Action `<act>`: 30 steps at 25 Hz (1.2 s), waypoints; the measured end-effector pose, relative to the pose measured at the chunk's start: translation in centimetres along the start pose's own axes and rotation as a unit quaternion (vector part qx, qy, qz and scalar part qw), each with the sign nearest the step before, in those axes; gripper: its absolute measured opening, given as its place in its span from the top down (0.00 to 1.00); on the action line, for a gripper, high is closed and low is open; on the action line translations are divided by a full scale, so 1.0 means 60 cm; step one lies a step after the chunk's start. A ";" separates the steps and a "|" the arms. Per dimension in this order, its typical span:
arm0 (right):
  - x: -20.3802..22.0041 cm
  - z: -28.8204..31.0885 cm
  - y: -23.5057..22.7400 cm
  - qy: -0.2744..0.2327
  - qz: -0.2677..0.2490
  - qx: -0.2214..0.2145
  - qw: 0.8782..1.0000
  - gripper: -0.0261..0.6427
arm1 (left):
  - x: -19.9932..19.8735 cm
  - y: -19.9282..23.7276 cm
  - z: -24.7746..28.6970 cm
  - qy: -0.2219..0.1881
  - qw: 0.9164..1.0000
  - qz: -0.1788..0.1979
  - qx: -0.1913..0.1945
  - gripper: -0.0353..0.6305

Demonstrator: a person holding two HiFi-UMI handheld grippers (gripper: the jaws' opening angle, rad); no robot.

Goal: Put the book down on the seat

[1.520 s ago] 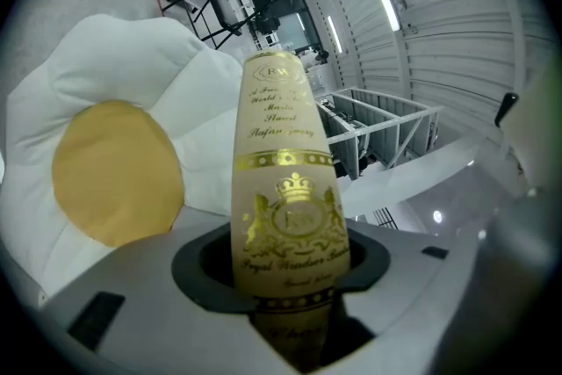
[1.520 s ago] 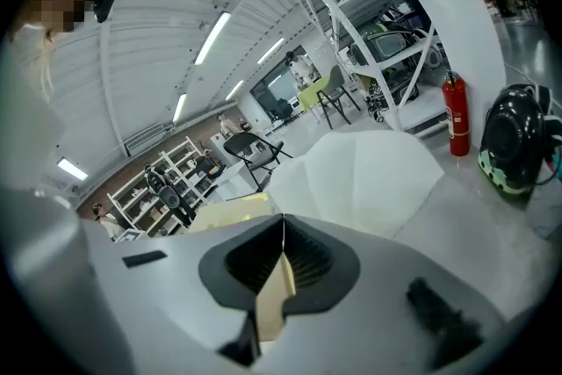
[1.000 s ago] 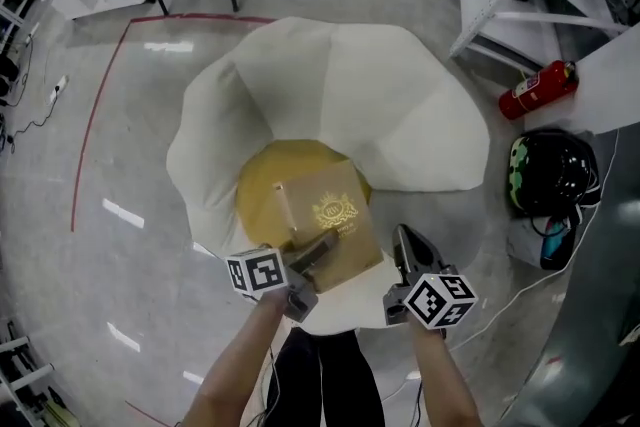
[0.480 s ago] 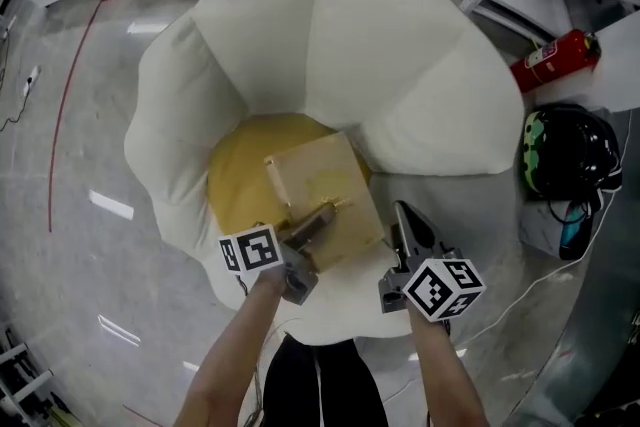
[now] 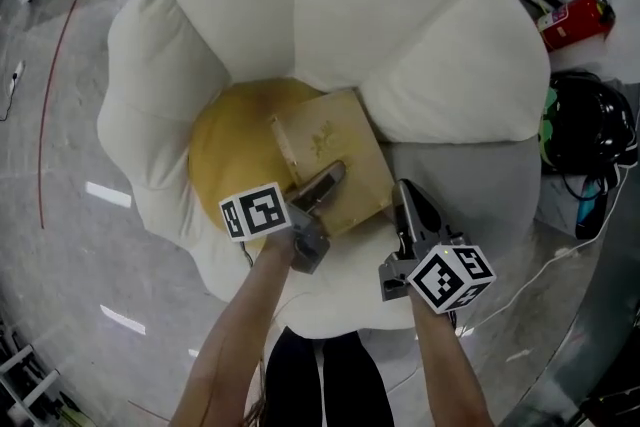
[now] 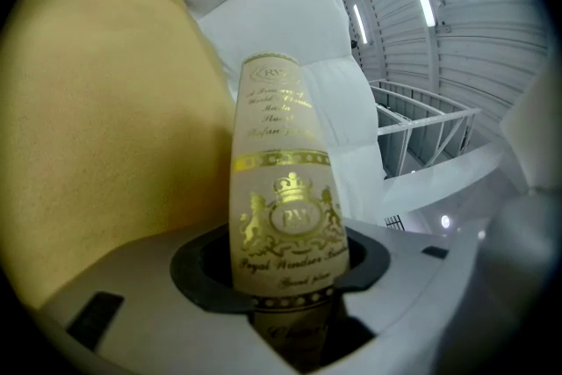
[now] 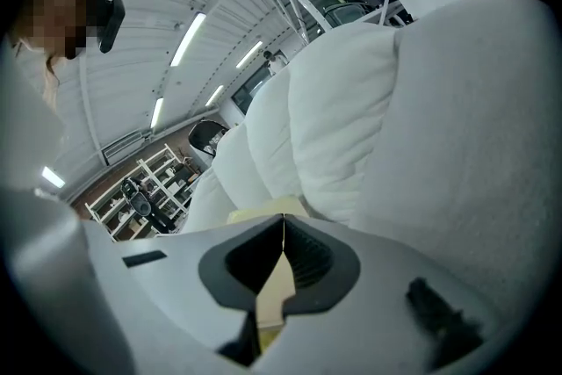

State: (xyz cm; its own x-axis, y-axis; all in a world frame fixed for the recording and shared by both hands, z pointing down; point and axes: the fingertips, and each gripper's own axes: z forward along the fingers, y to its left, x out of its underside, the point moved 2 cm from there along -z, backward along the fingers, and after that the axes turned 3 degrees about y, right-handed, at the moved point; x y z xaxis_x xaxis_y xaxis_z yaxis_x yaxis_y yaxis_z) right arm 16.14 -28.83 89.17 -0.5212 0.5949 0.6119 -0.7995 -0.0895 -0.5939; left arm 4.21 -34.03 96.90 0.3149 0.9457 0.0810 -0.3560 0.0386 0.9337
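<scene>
Two grippers over white puffy chair point(image 5: 380, 5). Left gripper point(image 5: 325, 180): fingers clamped on near edge of tan book point(image 5: 345, 140), gold crest on it. Book sits tilted over yellow seat point(image 5: 225, 150), far corner against white cushion; can't tell if fully resting. Right gripper point(image 5: 403, 190) just beside book's near corner, fingers closed, holding nothing.
</scene>
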 end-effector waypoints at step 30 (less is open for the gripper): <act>-0.003 -0.015 0.059 -0.008 -0.004 -0.015 1.000 0.94 | 0.000 0.025 -0.084 0.061 0.979 0.074 -0.181 0.38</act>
State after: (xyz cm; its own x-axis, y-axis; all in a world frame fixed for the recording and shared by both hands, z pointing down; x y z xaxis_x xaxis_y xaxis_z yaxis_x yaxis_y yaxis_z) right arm 13.69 -28.51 86.49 -0.5203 0.5825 0.6245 -0.7943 -0.0615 -0.6044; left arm -0.75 -32.36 96.54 0.1373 0.9800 0.1439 -0.6851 -0.0109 0.7284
